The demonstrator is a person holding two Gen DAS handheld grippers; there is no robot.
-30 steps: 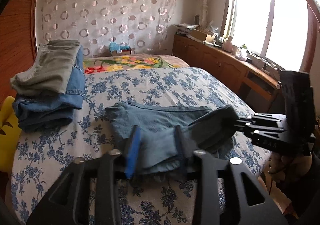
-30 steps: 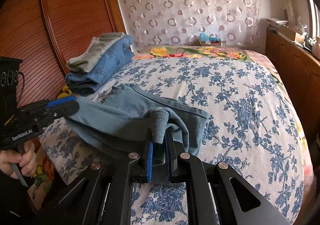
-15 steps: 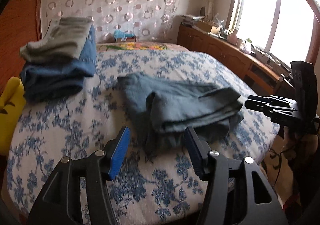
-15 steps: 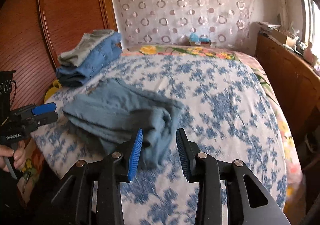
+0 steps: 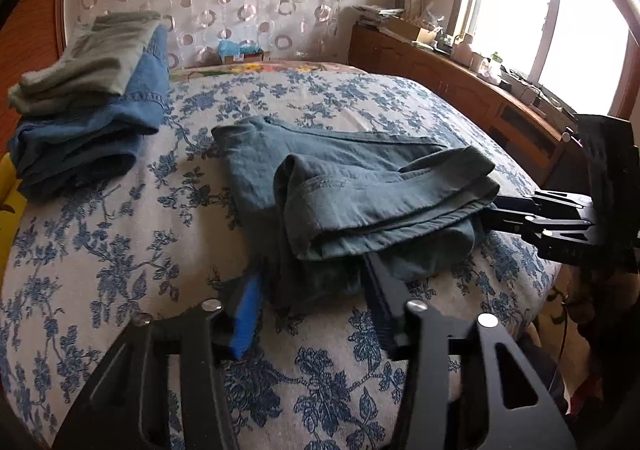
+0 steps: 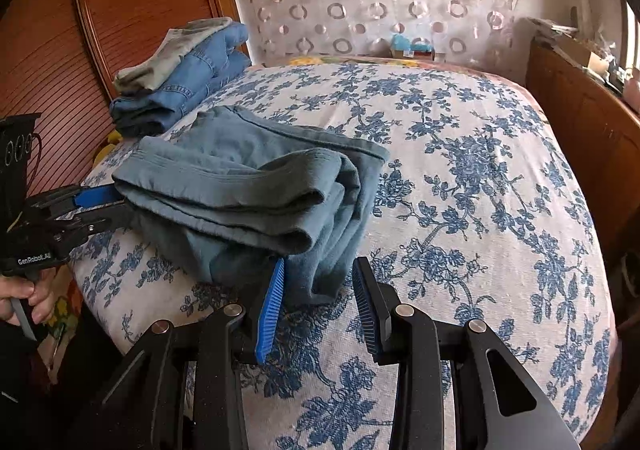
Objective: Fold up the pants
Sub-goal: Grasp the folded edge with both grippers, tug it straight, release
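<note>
Both hand-held grippers, left point(image 5: 312, 310) & right point(image 6: 318, 306), gape wide astride loosely folded pants point(image 5: 360, 193) near the bed point(image 6: 480, 169) edge; uneven pinch w/ either may spill layers.

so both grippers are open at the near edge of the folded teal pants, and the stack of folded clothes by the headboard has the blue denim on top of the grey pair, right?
Not quite: in the stack, the grey pair lies on top of the blue denim, as the left wrist view shows. The rest holds: left gripper and right gripper are open at the folded teal pants.

pants point(image 5: 360, 185) on bed point(image 5: 120, 250) | clothes stack point(image 5: 88, 89) behind-left, apart
</note>
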